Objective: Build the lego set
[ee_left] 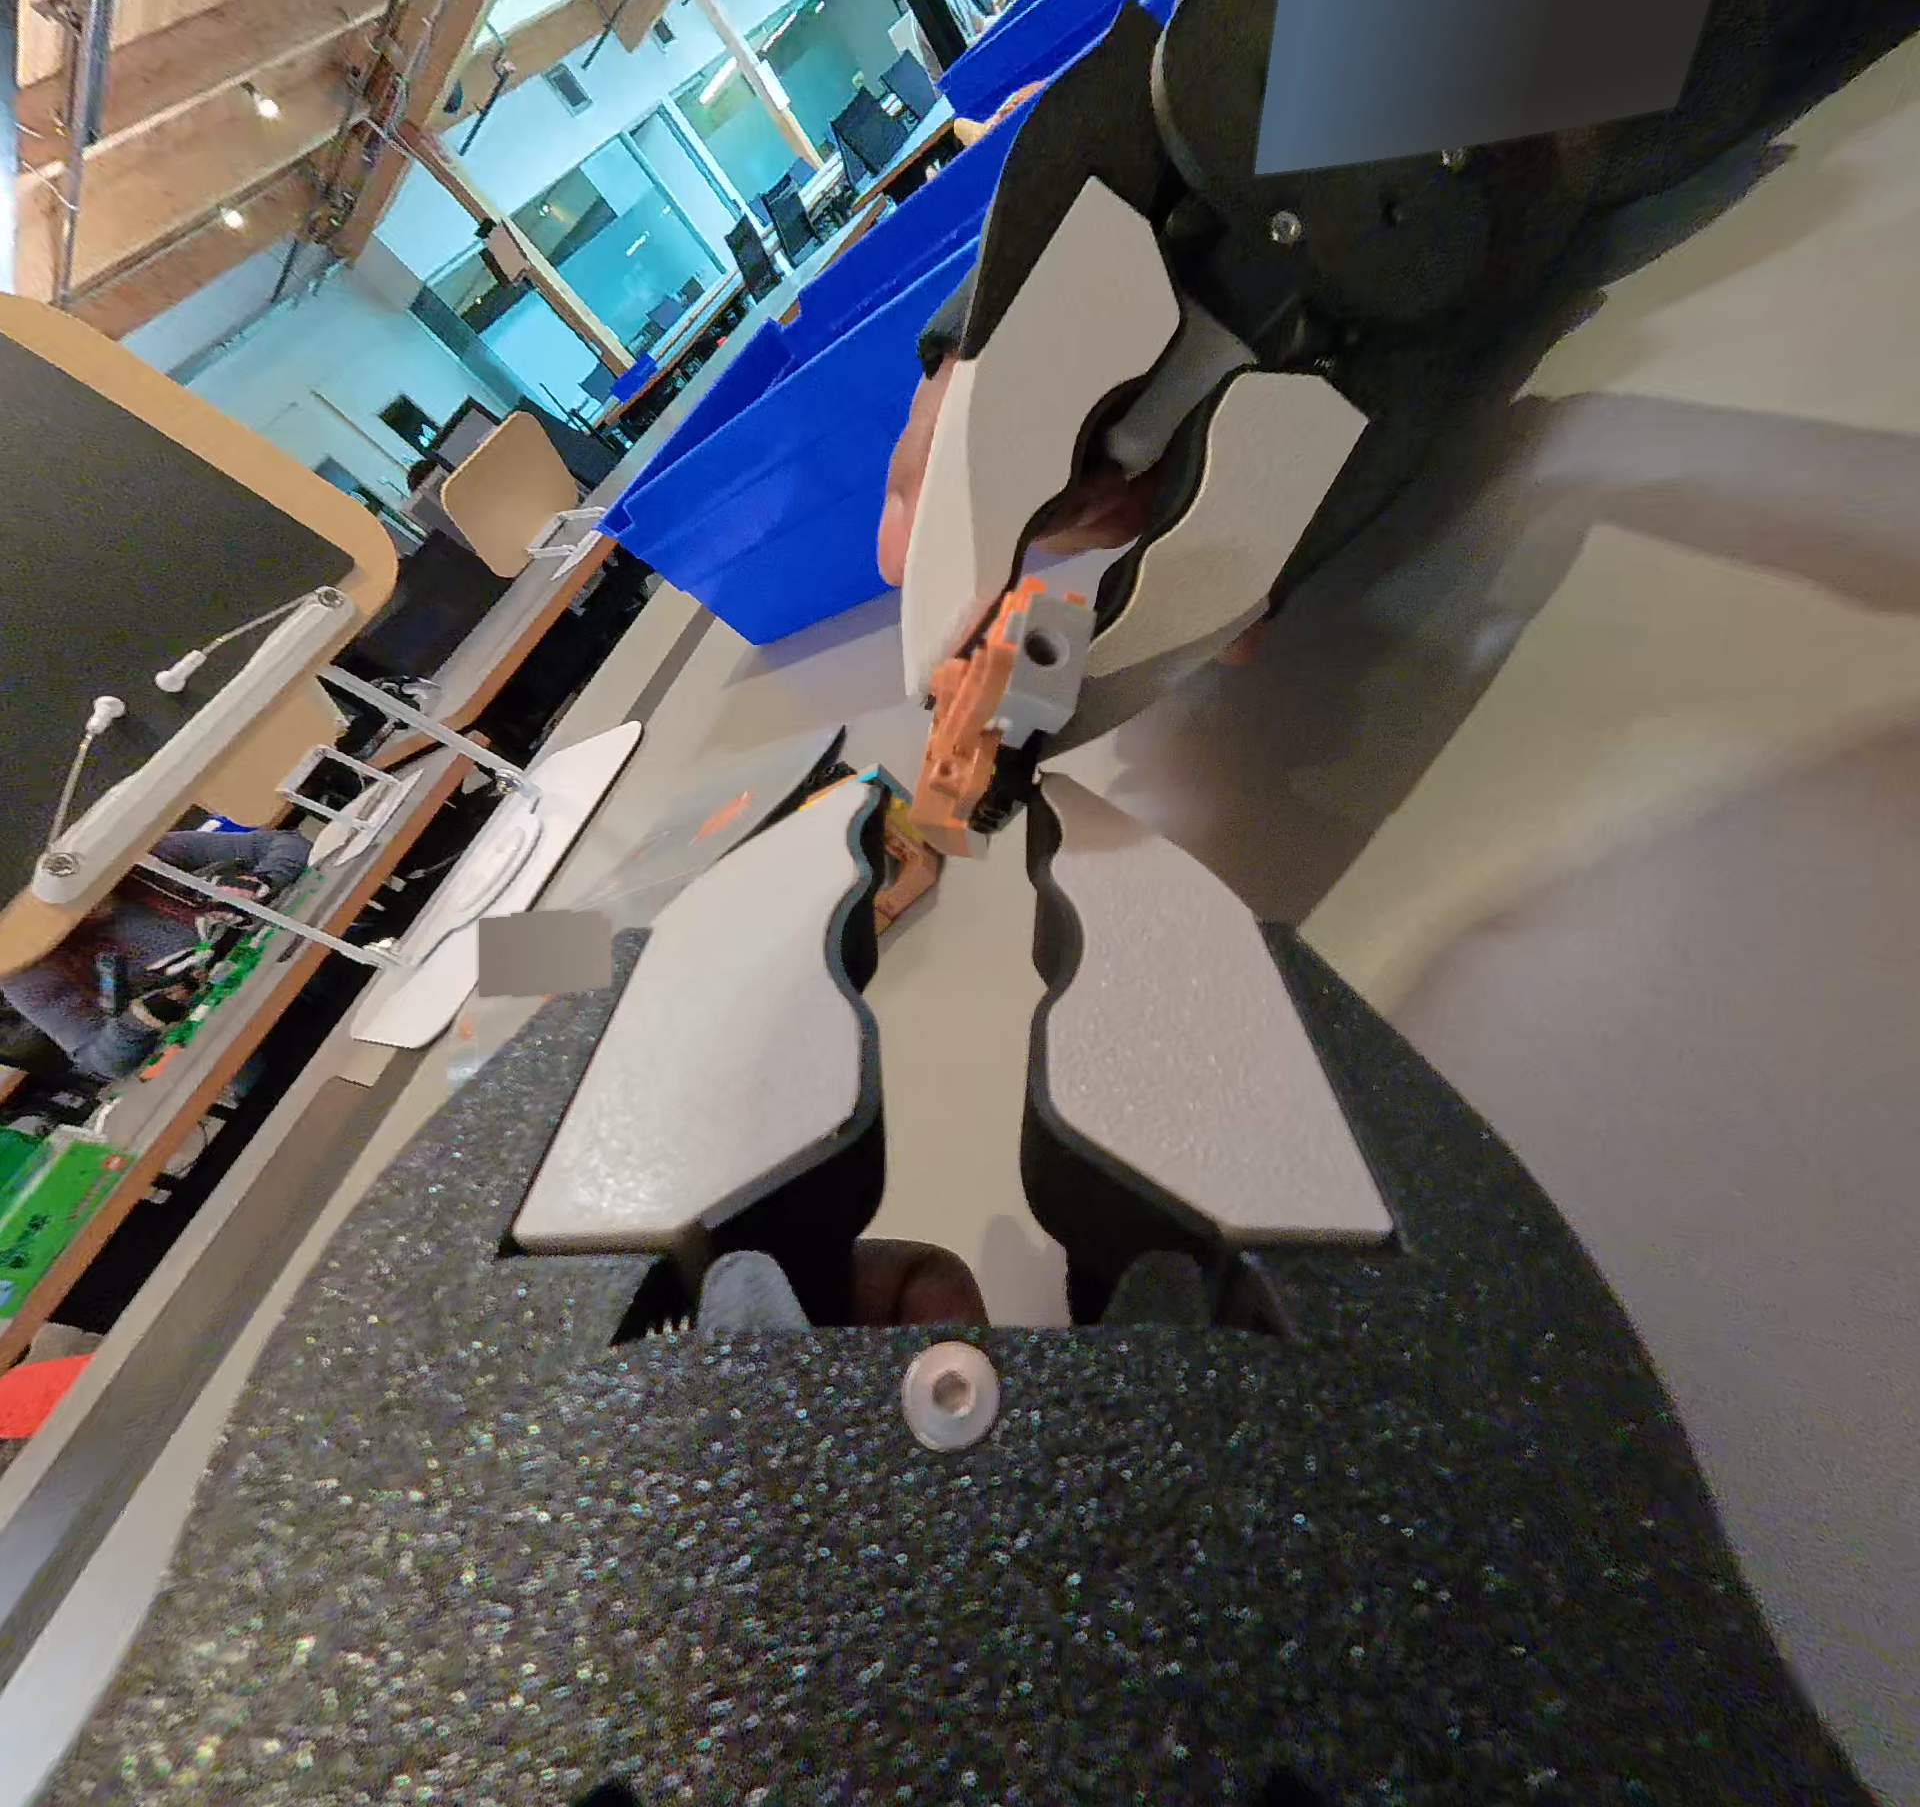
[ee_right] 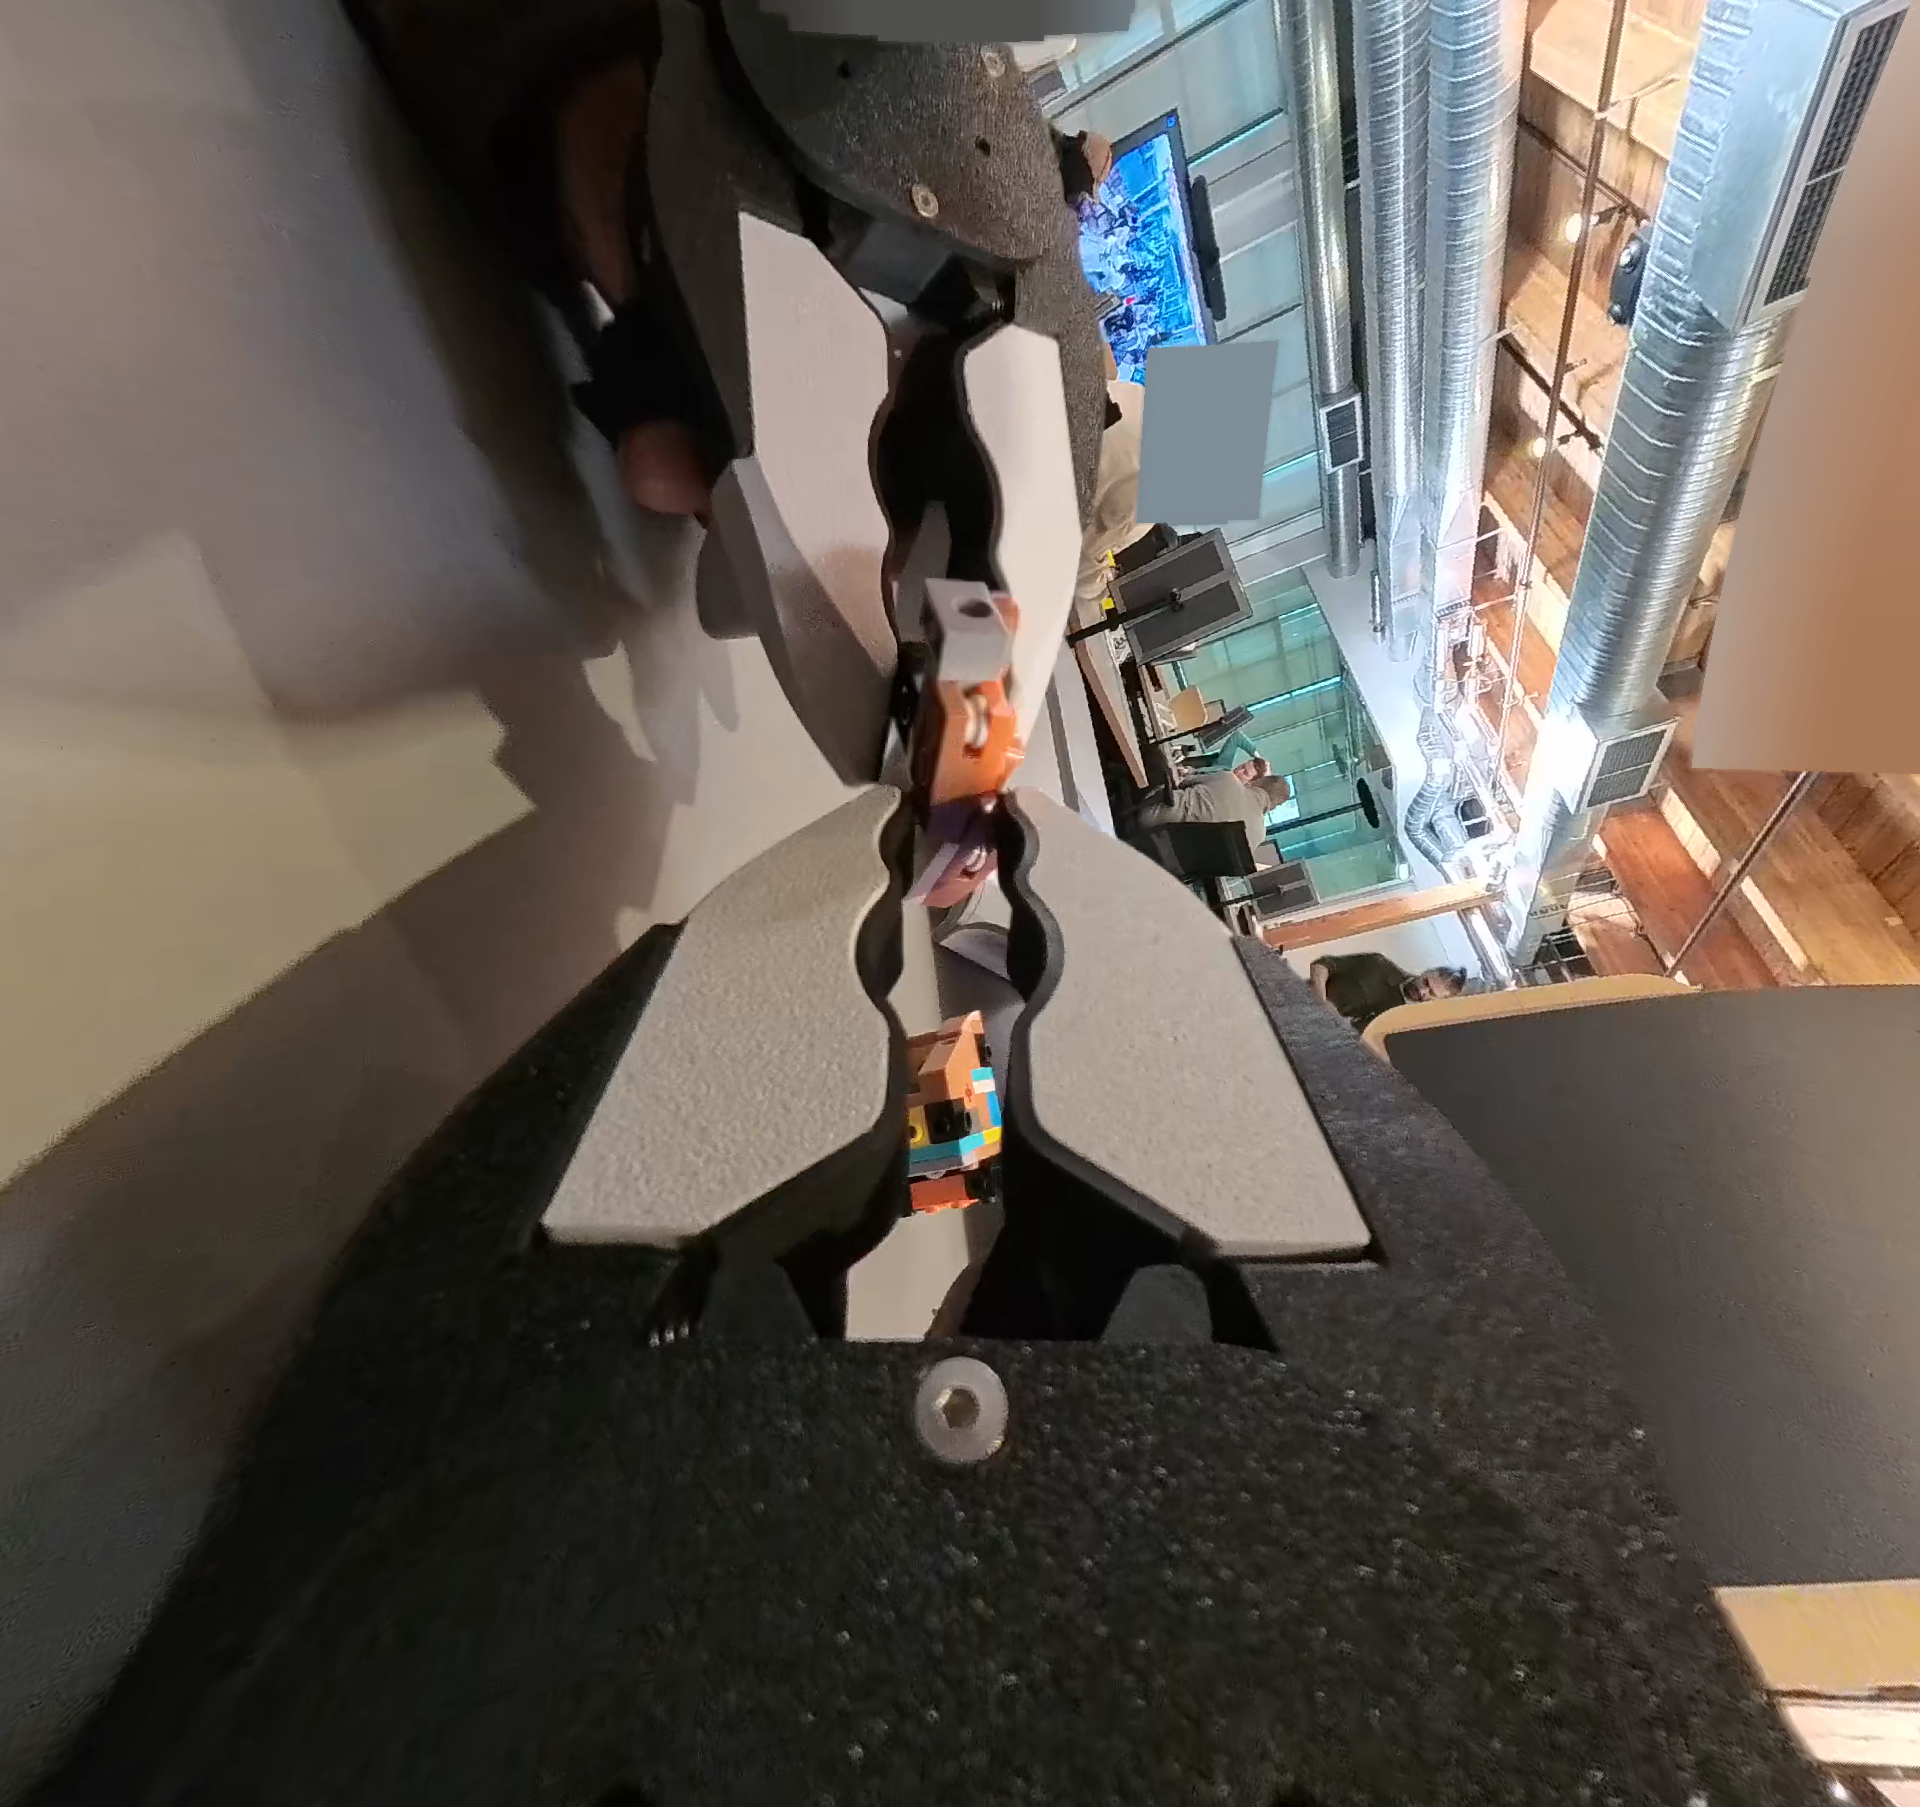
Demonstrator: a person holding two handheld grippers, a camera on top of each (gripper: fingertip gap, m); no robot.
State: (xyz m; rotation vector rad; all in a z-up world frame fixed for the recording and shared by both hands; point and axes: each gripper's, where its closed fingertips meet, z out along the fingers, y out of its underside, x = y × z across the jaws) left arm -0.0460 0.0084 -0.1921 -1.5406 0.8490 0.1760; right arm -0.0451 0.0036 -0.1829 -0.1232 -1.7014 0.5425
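Both grippers' fingers [ee_left: 727,1009] pinch one part-built orange-grey lego assembly [ee_left: 997,708] between them; I judge much remains.

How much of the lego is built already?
Done: a colourful chunk sits built on the table. In hand: the right gripper pinches a small grey, orange and purple stack, with the left gripper at its other end. Left: joining stack and chunk, probably.
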